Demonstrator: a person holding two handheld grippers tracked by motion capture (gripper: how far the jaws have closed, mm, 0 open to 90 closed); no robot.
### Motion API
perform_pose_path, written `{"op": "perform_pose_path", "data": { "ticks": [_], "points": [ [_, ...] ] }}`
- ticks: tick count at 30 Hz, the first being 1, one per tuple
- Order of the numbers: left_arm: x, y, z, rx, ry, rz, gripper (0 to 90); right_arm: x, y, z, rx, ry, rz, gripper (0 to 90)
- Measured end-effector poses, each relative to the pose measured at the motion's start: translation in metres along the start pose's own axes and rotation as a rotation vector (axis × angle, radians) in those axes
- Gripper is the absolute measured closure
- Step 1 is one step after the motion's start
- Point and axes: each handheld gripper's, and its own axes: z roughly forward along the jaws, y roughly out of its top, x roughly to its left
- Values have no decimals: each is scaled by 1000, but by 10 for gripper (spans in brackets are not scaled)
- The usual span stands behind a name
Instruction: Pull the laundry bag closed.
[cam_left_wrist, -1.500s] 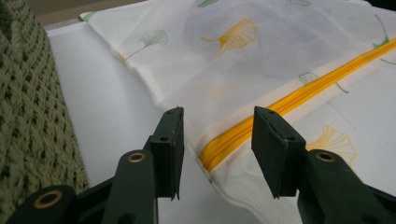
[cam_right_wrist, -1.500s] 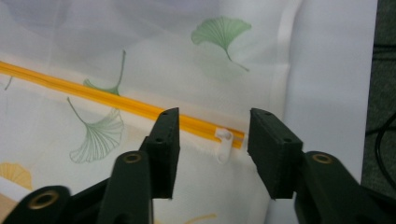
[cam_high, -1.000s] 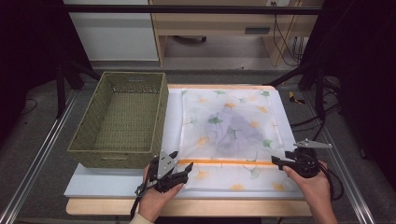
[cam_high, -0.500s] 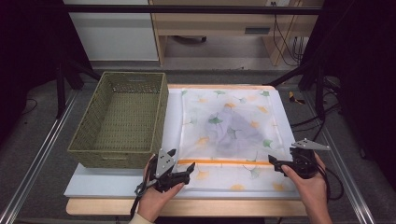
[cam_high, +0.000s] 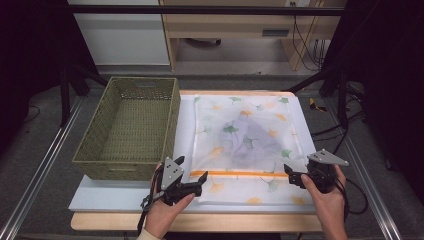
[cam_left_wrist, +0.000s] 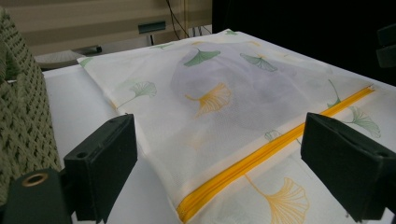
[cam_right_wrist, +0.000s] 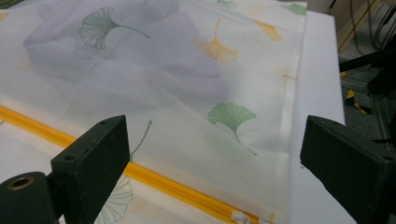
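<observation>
At the near edge of the table, the left gripper (cam_high: 196, 181) and right gripper (cam_high: 291, 177) have just spread, nothing pinched; between them lies the mesh laundry bag (cam_high: 247, 137), its orange zipper (cam_high: 240, 174) running left to right; thin fabric could slip or bunch if jaws bite shallow; the green basket (cam_high: 129, 131) waits far left.
</observation>
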Motion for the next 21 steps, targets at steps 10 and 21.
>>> {"op": "perform_pose_path", "data": {
  "ticks": [10,21],
  "points": [
    [4,8,-7,-30,-13,-2,66,0,-2,-1,-38,-37,-9,121],
    [9,14,-12,-48,-21,0,54,-2,-6,1,-95,-53,-32,114]
  ]
}}
